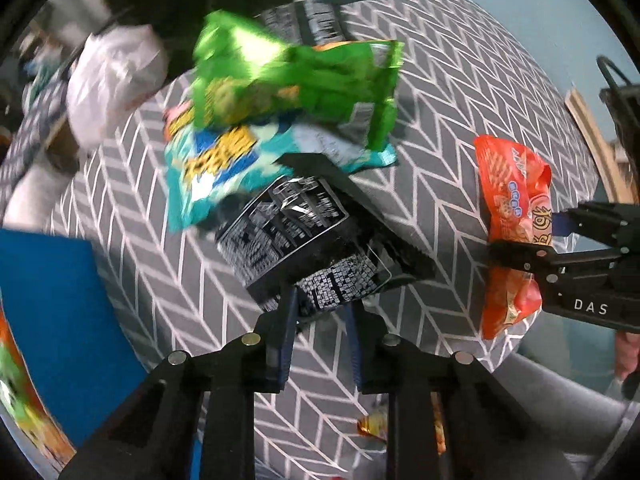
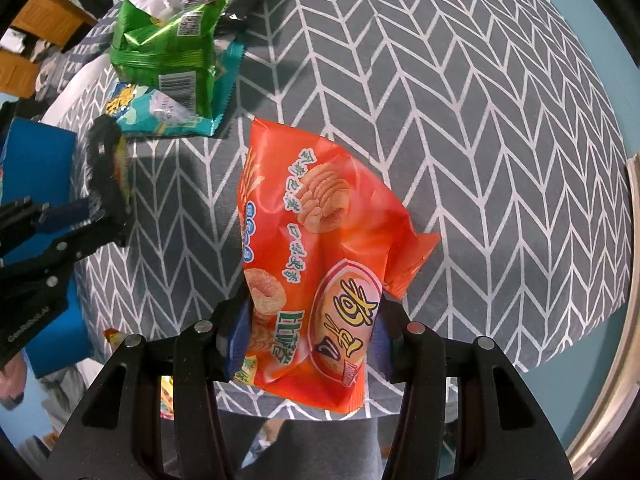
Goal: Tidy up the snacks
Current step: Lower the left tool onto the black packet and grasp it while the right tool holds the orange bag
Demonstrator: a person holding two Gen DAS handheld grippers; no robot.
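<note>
The orange snack bag (image 2: 320, 264) hangs in the right hand-held gripper (image 2: 308, 344), pinched at its lower end between the blue pads (image 2: 238, 336), with the rest of it standing up toward twelve o'clock in the right wrist view, above the grey herringbone-clothed worktop (image 2: 480, 120); it looks light, puffed with air and crinkly, so I judge the film slippery and the crisps inside fragile; the flat crimped seam is the safer place to take hold, since squeezing the pillowed middle would crush the contents and let the bag squirm; the present grip lies on the body near the seam, and the bag bulges between the fingers. In the left wrist view the black snack packet (image 1: 296, 248) with its white printed panel is clamped at its lower edge by the left hand-held gripper (image 1: 320, 320), the jaws drawn nearly together on thin foil; it too reads as light, floppy and glossy, apt to swing or slide if held only by a corner. Beyond it, toward eleven o'clock, a green snack bag (image 1: 288, 84) lies on top of a teal snack bag (image 1: 224, 168), touching, both on the worktop; the picture is blurred there, so labels cannot be read. A blue box (image 1: 52, 320) sits at eight o'clock, at the worktop's edge; a white plastic bag (image 1: 112, 80) lies at ten o'clock.
</note>
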